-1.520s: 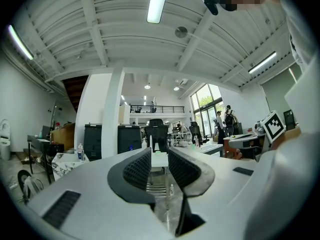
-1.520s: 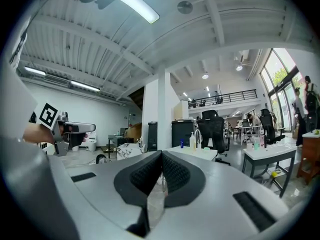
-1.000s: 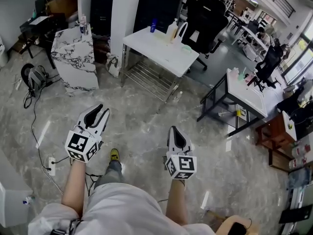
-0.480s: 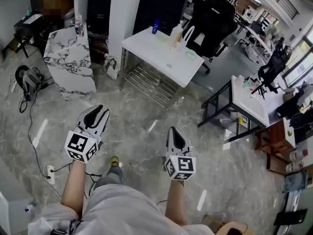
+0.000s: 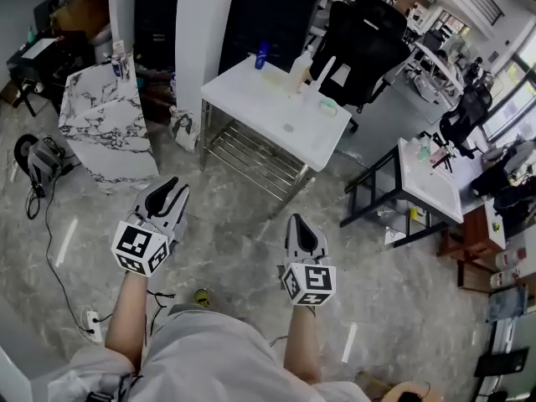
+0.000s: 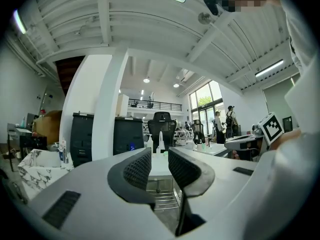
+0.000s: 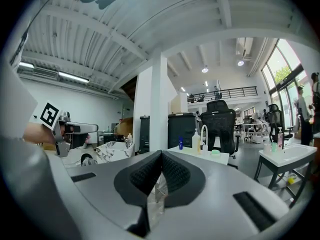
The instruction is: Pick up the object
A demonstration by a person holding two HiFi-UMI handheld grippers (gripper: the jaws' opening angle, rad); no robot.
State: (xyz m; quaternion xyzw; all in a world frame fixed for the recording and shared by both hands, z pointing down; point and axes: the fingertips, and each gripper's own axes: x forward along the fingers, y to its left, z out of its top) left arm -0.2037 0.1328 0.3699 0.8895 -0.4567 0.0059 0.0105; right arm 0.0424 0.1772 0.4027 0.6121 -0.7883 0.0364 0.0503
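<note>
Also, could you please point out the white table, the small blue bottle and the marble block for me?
white table (image 5: pixel 251 97), head view, bare part of its top.
blue bottle (image 5: pixel 262 56), head view, middle of its body.
marble block (image 5: pixel 105 132), head view, its side face.

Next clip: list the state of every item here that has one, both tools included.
Left tool: jaws apart, nothing between them.
Right tool: jaws together, holding nothing.
White table: upright, bottles on top.
Pump bottle: standing upright.
Blue bottle: standing upright.
Black chair: upright, behind the table.
</note>
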